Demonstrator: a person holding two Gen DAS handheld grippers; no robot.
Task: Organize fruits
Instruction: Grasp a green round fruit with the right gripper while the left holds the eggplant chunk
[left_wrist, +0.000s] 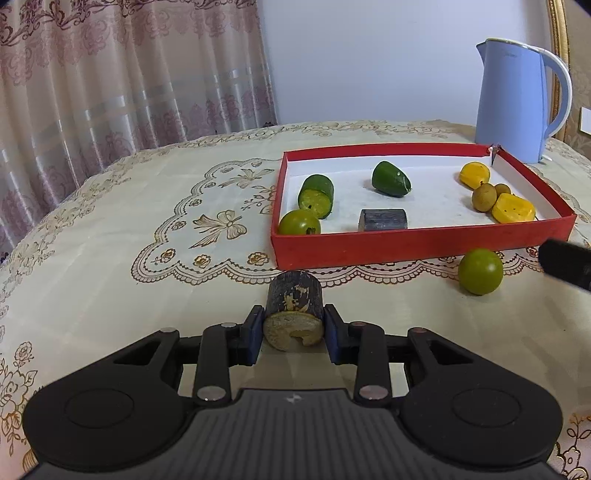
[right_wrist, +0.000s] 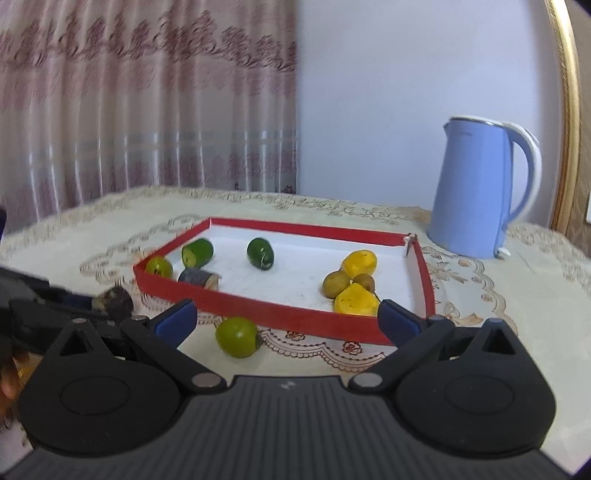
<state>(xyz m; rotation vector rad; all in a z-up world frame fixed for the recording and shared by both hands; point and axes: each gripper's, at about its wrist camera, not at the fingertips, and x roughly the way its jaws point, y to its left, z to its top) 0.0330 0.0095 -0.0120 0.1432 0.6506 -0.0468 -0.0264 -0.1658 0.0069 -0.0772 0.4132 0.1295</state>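
Observation:
My left gripper (left_wrist: 293, 326) is shut on a dark-skinned sugarcane piece (left_wrist: 294, 306) with a pale cut end, just in front of the red tray (left_wrist: 406, 245). It also shows at the left of the right wrist view (right_wrist: 114, 301). The tray holds two green cucumber pieces (left_wrist: 316, 195), a green round fruit (left_wrist: 298, 222), another dark cane piece (left_wrist: 383, 220), two yellow pieces (left_wrist: 513, 208) and brown longans (left_wrist: 484, 197). A green round fruit (right_wrist: 236, 336) lies on the cloth before the tray. My right gripper (right_wrist: 284, 319) is open above it.
A blue electric kettle (left_wrist: 513, 99) stands behind the tray's right corner. The table has a cream embroidered cloth (left_wrist: 147, 221). A curtain (left_wrist: 110, 74) hangs behind on the left, a gold-framed edge on the right.

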